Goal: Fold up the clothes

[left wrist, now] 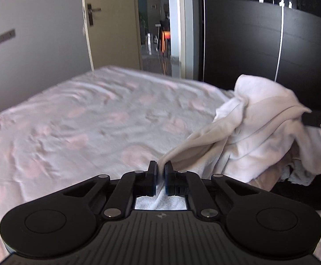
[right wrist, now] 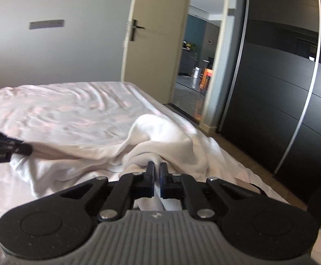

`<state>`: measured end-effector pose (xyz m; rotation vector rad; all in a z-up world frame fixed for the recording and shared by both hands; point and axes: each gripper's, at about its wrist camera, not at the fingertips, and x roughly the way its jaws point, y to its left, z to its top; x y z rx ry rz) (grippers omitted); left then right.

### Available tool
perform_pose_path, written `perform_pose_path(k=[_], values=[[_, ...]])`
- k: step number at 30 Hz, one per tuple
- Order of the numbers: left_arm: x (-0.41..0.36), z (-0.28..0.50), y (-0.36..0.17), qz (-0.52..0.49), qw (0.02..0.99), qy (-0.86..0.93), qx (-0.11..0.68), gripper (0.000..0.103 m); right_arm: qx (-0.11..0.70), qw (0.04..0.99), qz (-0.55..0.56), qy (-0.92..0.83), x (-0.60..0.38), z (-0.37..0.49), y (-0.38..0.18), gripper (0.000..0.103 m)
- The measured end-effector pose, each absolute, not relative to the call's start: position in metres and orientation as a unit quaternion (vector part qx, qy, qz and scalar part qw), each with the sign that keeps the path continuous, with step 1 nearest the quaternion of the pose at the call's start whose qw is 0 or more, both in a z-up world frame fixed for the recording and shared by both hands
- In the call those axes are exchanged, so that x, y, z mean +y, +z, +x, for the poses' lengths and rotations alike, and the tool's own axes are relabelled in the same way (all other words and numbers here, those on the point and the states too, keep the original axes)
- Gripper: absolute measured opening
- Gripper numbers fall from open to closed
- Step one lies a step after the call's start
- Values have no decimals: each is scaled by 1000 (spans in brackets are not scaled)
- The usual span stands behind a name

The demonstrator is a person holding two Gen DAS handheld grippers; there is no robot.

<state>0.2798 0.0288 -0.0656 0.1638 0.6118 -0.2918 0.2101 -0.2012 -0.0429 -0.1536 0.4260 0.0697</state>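
A white garment [left wrist: 255, 130] hangs lifted above the bed, stretched between both grippers. My left gripper [left wrist: 161, 167] is shut on one edge of it, the cloth pinched between the pads and trailing up to the right. The right gripper [left wrist: 315, 119] shows at the right edge of the left wrist view, gripping the garment's other end. In the right wrist view the white garment [right wrist: 160, 137] bunches in front of my right gripper [right wrist: 157, 169], which is shut on a fold of it. The left gripper [right wrist: 12, 146] pokes in from the left edge there, holding the cloth.
A bed with a pale pink patterned sheet [left wrist: 83, 119] fills the left and middle. More clothes [left wrist: 293, 172] lie piled at the bed's right side. A dark sliding wardrobe [right wrist: 282, 99] stands to the right, and an open door [right wrist: 156, 44] leads to a hallway beyond.
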Motion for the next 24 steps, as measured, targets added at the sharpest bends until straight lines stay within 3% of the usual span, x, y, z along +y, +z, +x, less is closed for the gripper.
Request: perform_pose_path(k=[12,13,22,24], values=[[136,136,27,54,962,-57,261,0,176,961,-15,214,-85,68,-4,5],[144,126,28,53,961,-49,267,0,177,955,-6,236,-77,56,-6,0],[187,72,-13,27,942,-14,335,2,226,922,-17,315,-26,-14,-39,0],[195,63,-24,18,937,-10,349,10,243,924,-16,294,-35,-10,-49,3]])
